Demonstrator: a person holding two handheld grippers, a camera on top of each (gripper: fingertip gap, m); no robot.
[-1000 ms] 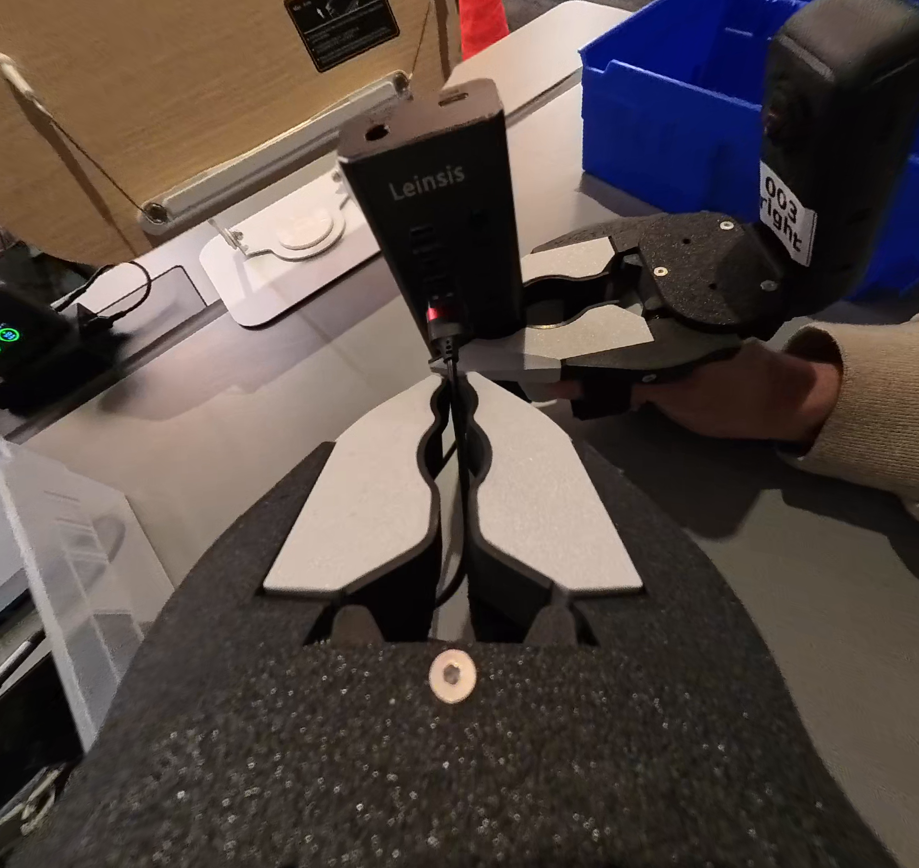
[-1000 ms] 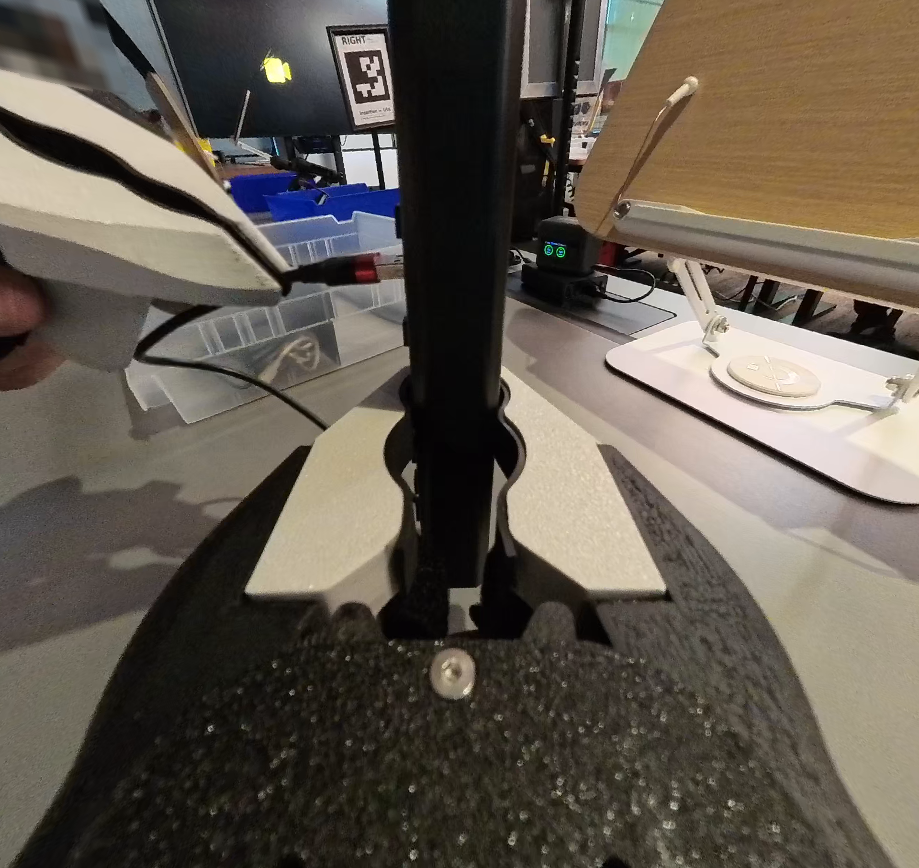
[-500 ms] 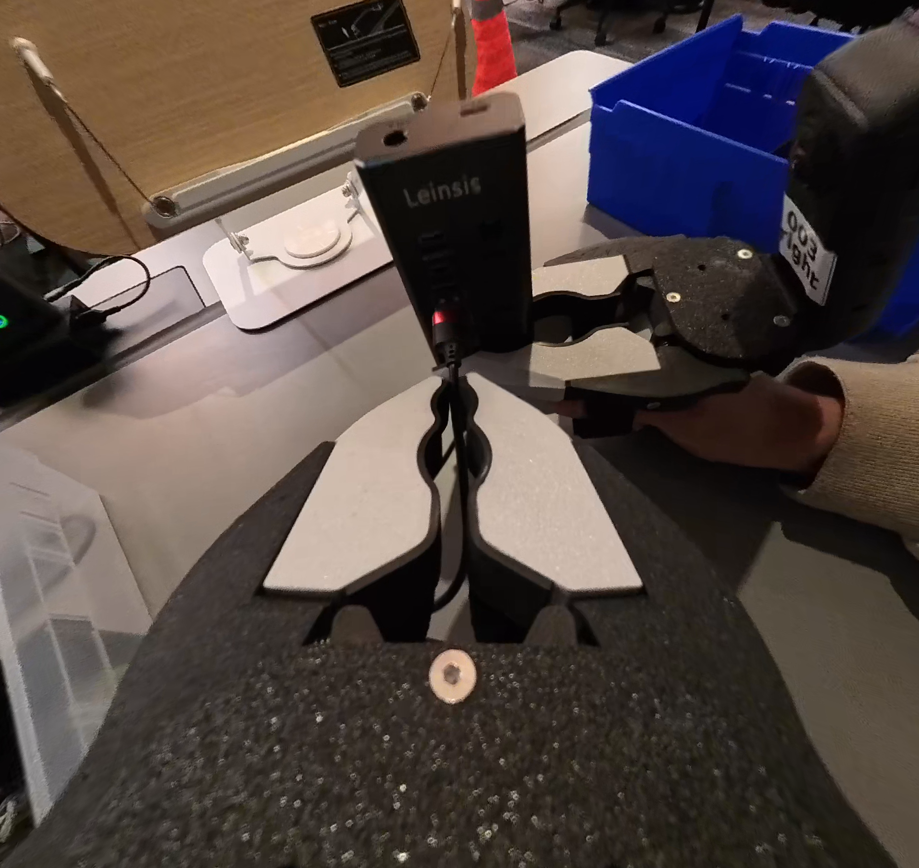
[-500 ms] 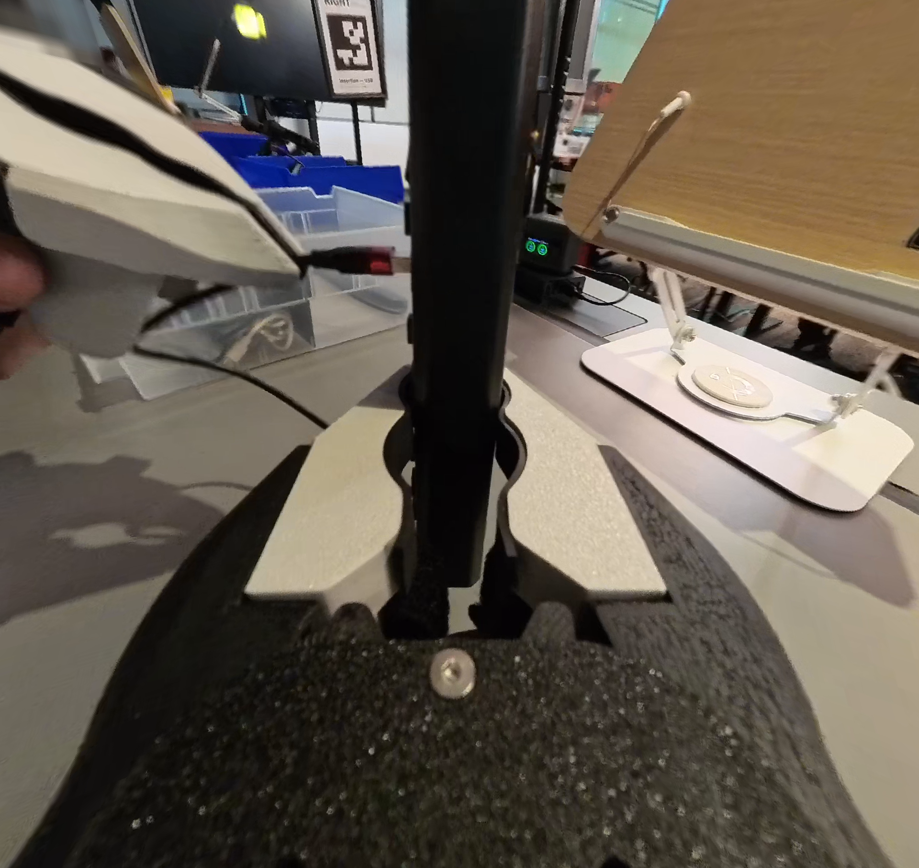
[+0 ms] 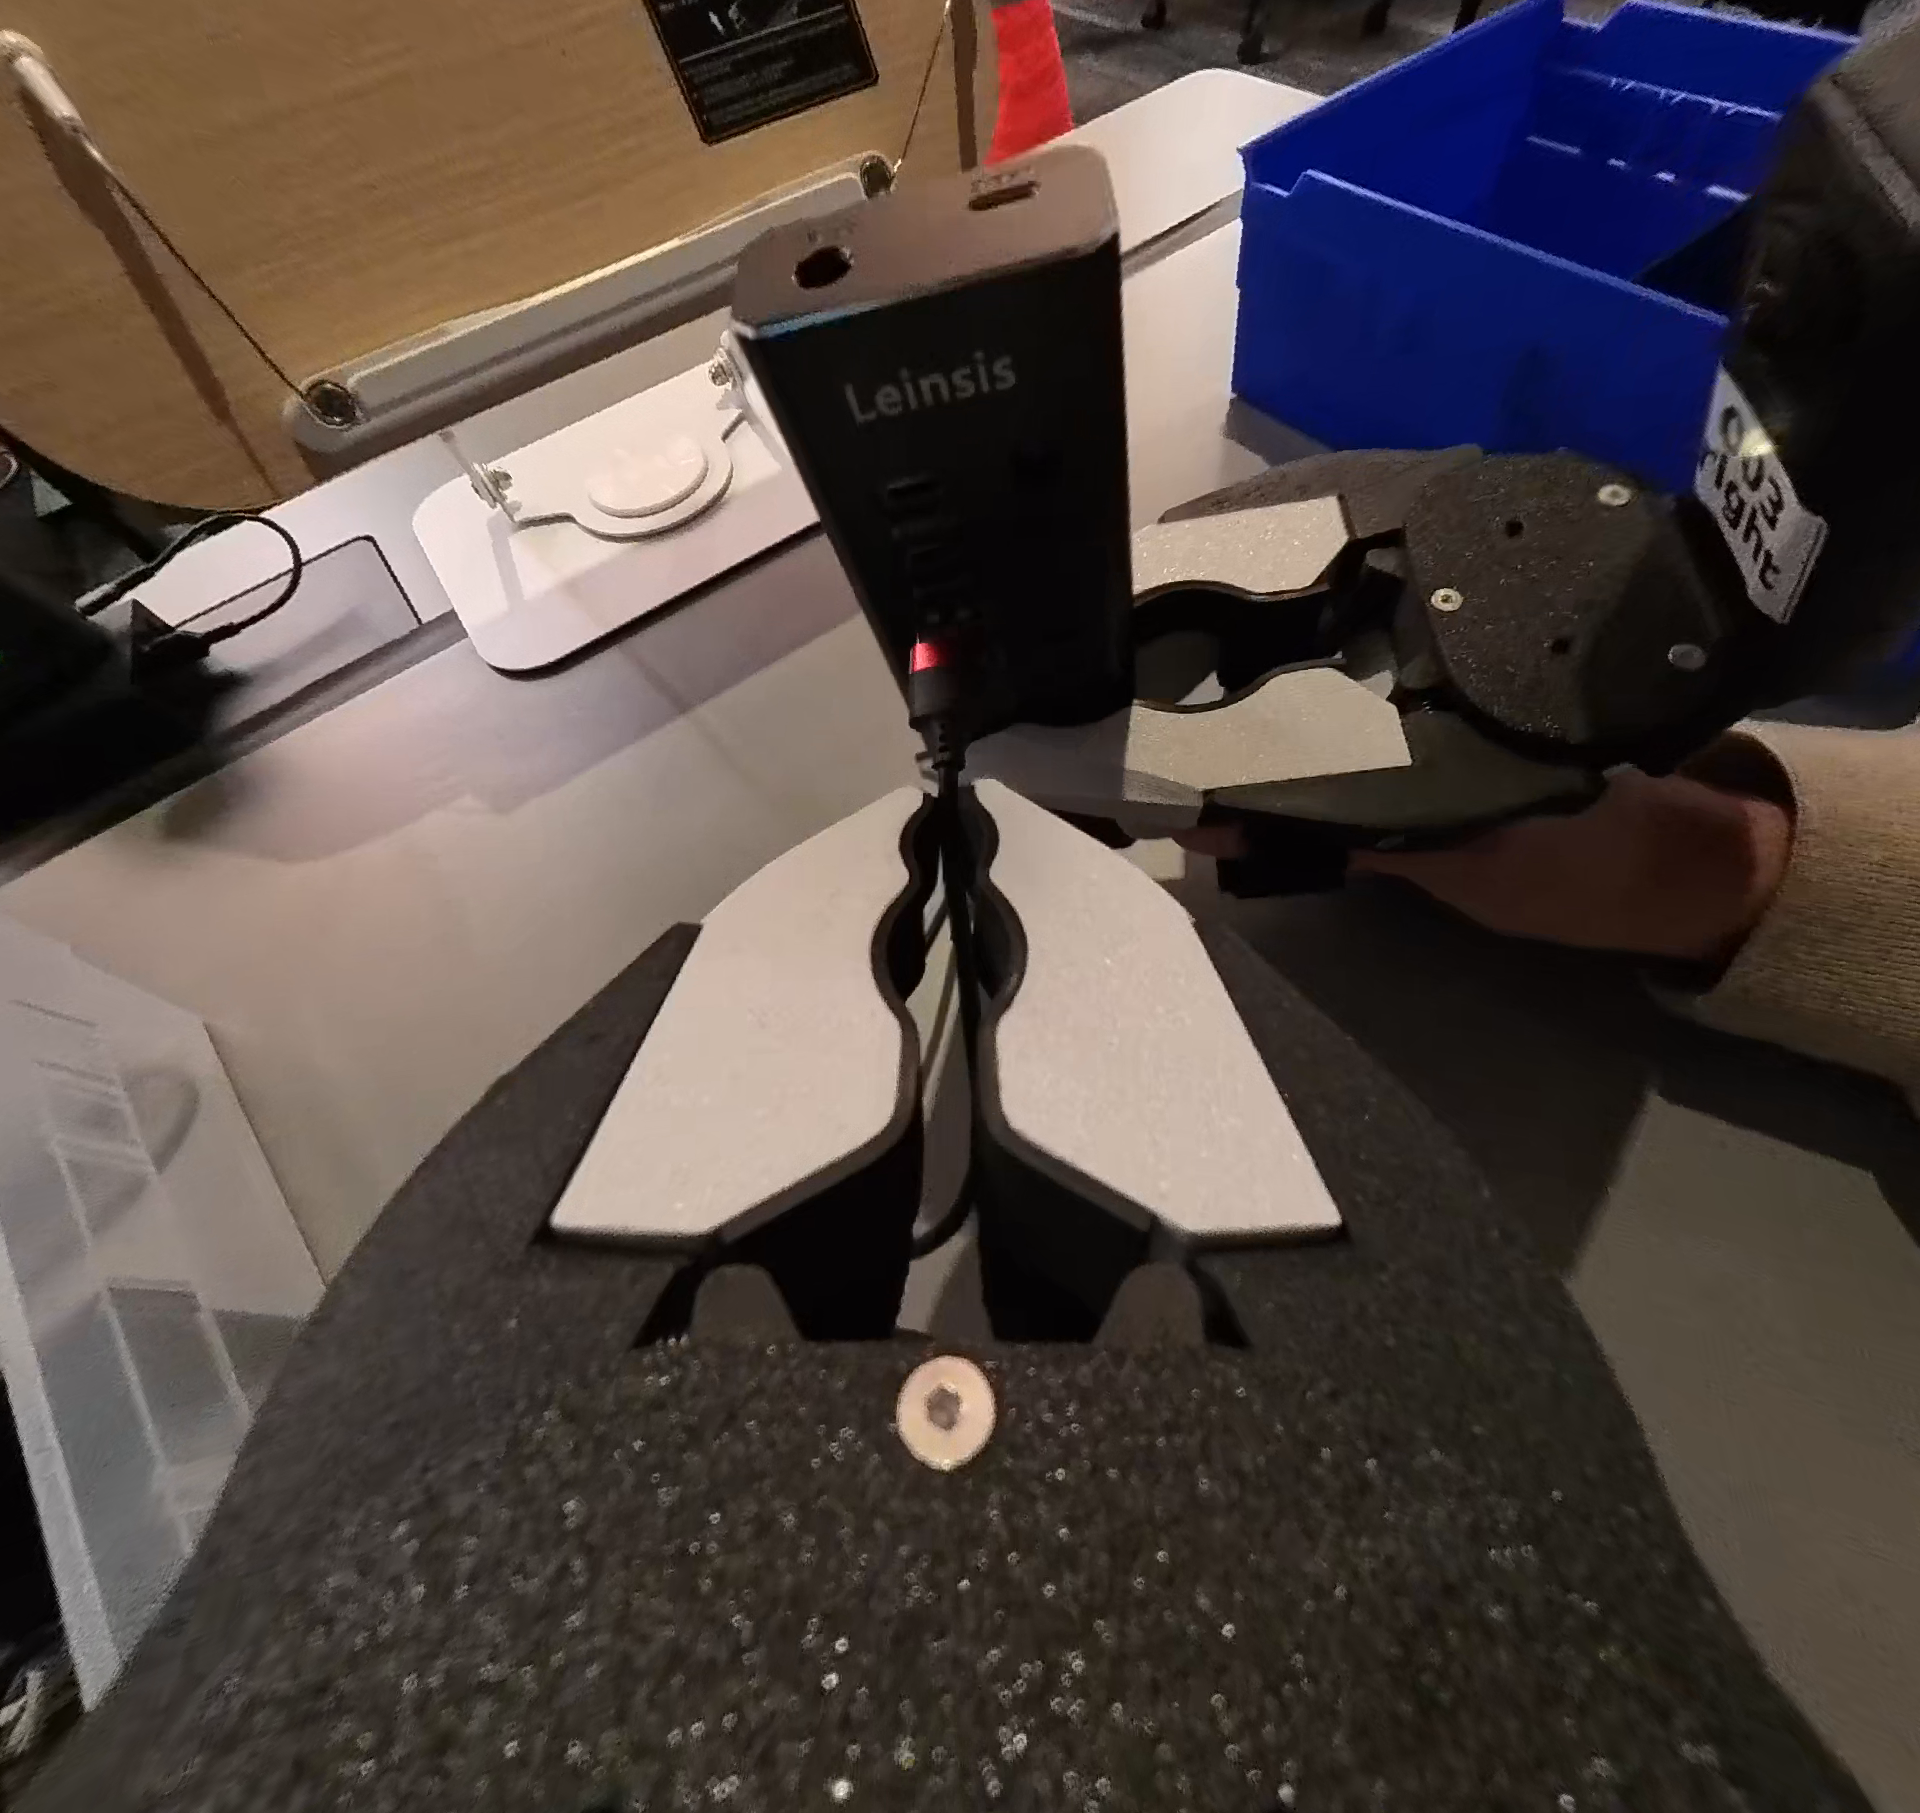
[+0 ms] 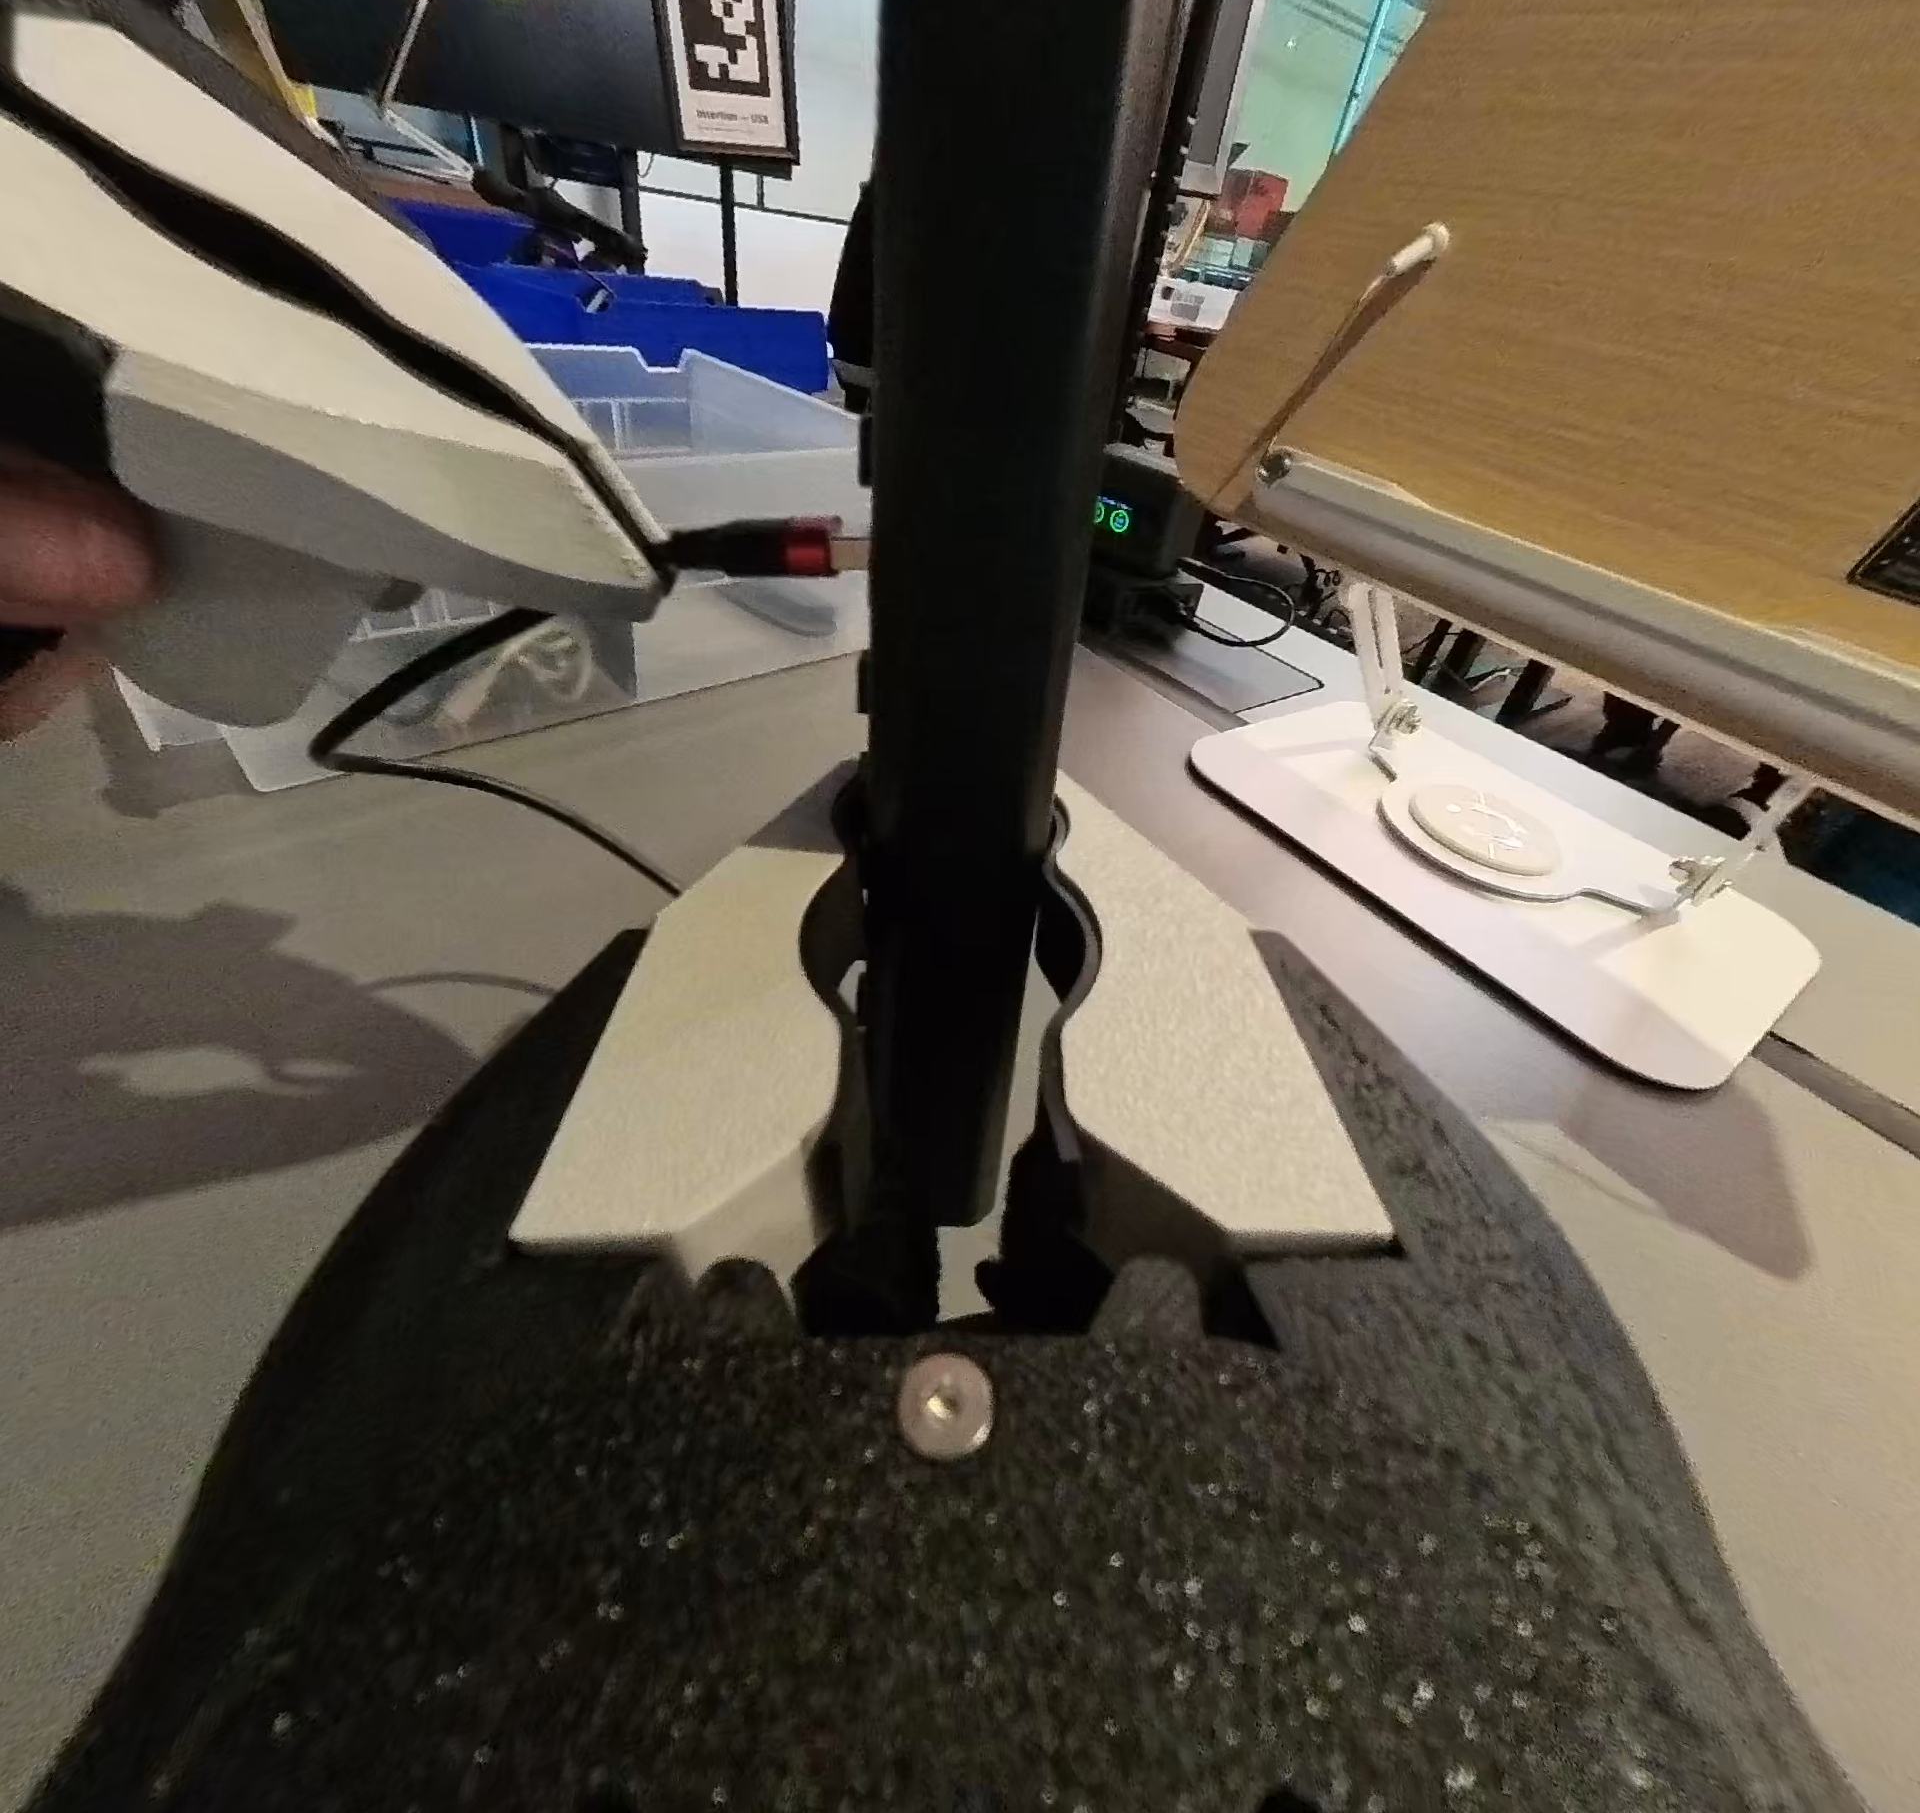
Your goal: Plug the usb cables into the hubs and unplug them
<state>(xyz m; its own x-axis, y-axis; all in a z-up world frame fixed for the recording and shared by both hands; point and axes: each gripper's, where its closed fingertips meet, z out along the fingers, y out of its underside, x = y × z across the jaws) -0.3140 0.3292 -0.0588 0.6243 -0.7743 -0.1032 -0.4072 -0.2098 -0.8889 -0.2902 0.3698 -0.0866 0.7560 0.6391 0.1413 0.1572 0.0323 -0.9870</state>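
A black USB hub stands upright above the grey table, its lower end clamped in my right gripper, which is shut on it. In the right wrist view the hub rises between the right gripper's fingers. My left gripper is shut on a black USB cable just behind its red-collared plug. The plug sits at a lower port on the hub's face. From the side, the plug shows a short length of metal tip against the hub. The left gripper is close on the hub's left.
A blue bin stands at the back right. A wooden board on a white stand base is behind the hub, also in the right wrist view. A clear plastic bin is at the left. A black charger sits beyond. Across from one pair of fingers to the other is roughly 6 cm.
Both grippers have shifted together with the hub and cable, so the background has slid. The plug stays at the hub's lower port, with a bit of metal tip still showing.
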